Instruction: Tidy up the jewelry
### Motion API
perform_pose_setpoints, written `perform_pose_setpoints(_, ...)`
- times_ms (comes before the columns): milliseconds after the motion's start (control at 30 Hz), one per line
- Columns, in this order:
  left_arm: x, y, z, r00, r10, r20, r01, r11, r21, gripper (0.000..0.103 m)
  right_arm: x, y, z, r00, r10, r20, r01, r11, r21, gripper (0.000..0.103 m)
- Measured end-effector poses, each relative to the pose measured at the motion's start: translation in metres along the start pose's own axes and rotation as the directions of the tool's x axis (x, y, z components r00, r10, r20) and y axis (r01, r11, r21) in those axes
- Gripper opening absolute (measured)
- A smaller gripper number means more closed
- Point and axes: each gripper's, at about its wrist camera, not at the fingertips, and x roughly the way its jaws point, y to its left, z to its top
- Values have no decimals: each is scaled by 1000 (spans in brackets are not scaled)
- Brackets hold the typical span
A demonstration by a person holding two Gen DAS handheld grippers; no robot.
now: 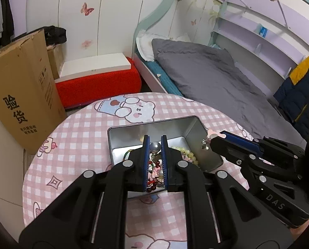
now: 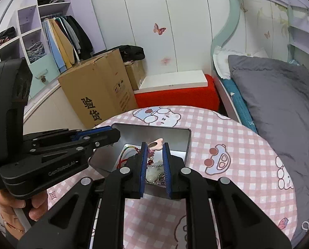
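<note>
1. Jewelry [image 1: 156, 166] lies heaped in the open metal tin [image 1: 204, 145] on the pink checked counter [image 1: 81, 145], and both grippers hover over the tin with a piece between their fingers.

2. The left gripper [image 1: 155, 145] is clenched on a grey pearl bead [image 1: 155, 146], pinched right at the fingertips above the pile. It looks like part of a bigger piece hanging below, though the links are hidden behind the fingers.

3. The right gripper [image 2: 155, 147] is clamped on a pink charm [image 2: 156, 144] with a dark oval centre, again held at the very tips. In the left view, a small metal clasp dangles from its tip near the tin's right wall.

4. My reading is that each piece is being lowered into, or lifted out of, the tin; the pictures do not settle which.

5. To do it well:
   - Keep both holds firm, since tip grips on a round bead can slip.
   - Move one gripper at a time, because the two sit close and could knock each other.
   - Go straight up or down, clear of the tin walls, so chains do not snag the rim.

6. The colourful cord [image 2: 129, 148] and the pale bead bracelet [image 1: 187, 153] lie loose in the tin and may tangle with anything dragged across them.

7. If releasing, open only once the piece rests on the heap.
</note>
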Motion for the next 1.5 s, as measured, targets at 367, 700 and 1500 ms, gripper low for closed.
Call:
perform_pose_setpoints(367,12,2,-1,999,-1,-36,0,1000,-17,12,10,-1,-2,1000,11,-25,-11,1000,7,13)
perform_pose_setpoints(700,4,6,-1,1000,12,0,-12,999,-51,62,17,0,-4,999,15,-48,-15,1000,11,13)
perform_pose_setpoints(1500,-47,2,-8,983,152,104,-146,987,-61,71,-8,4,-8,1000,-12,-22,13,1000,17,23)
